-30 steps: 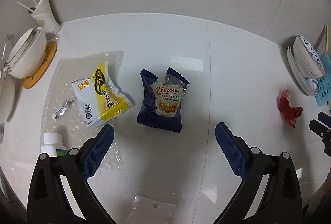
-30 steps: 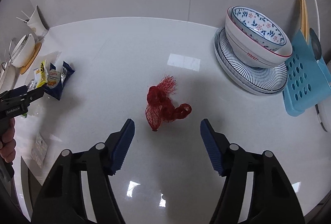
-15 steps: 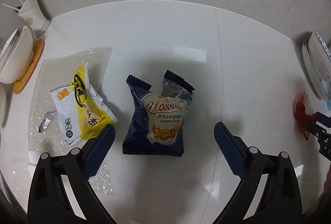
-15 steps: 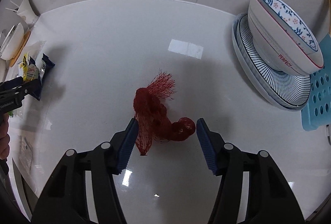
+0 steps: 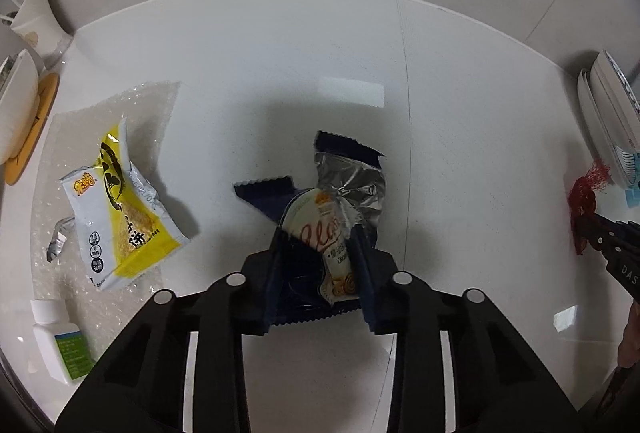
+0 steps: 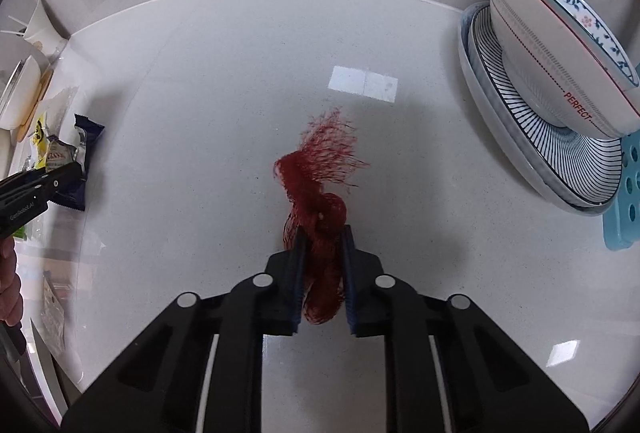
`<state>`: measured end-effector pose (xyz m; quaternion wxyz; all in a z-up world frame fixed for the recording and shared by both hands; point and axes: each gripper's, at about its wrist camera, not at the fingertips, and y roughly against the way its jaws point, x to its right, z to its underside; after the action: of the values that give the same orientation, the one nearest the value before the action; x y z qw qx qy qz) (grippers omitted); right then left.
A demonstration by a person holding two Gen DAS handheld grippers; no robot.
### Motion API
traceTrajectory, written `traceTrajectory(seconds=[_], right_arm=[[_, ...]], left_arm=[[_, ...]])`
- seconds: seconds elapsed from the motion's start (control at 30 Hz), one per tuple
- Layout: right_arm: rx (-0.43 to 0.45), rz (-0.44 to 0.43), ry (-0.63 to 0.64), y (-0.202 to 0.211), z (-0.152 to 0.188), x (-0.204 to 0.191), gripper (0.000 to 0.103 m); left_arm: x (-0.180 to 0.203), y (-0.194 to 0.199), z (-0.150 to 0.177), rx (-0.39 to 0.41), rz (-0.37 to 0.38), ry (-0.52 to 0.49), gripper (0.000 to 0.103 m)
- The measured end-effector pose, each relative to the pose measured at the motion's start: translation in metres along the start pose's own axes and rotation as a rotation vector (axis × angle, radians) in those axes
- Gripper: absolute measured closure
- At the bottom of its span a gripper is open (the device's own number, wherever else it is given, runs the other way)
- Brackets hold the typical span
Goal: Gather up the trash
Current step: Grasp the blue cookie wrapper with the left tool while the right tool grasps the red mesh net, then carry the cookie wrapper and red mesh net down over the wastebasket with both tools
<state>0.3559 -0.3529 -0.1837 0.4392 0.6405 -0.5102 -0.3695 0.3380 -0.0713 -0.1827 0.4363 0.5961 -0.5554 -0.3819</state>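
Observation:
My left gripper (image 5: 318,237) is shut on a dark blue cookie wrapper (image 5: 344,189) with a silver torn top, on the white counter. My right gripper (image 6: 323,233) is shut on a crumpled red mesh net (image 6: 316,189) in the middle of the counter. A yellow and white snack wrapper (image 5: 116,209) lies left of the blue wrapper on a sheet of bubble wrap (image 5: 100,113). The blue wrapper (image 6: 78,157) and left gripper also show at the left edge of the right wrist view. The red net (image 5: 584,193) shows at the right edge of the left wrist view.
A stack of plates and patterned bowls (image 6: 560,73) and a light blue rack (image 6: 624,193) stand at the right. A white bowl on an orange coaster (image 5: 16,113) and a paper cup (image 5: 36,21) sit at the far left. A small white bottle (image 5: 60,341) lies near the front left.
Both grippers moved forward and down and closed: the left one on the blue cookie wrapper, the right one on the red mesh net. The wrapper is now crumpled between the left fingers.

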Motion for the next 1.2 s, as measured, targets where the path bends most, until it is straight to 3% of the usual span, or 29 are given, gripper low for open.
traceTrajectory(seconds=[0.2, 1.2], right_arm=[[0.021, -0.031, -0.022, 0.006, 0.006, 0.003, 0.090], [0.152, -0.027, 0.025, 0.085, 0.049, -0.026, 0.090]], left_arm=[[-0.003, 0.011, 0.007, 0.022, 0.024, 0.004, 0.084], [0.000, 0.096, 0.065, 0.129, 0.101, 0.059, 0.089]])
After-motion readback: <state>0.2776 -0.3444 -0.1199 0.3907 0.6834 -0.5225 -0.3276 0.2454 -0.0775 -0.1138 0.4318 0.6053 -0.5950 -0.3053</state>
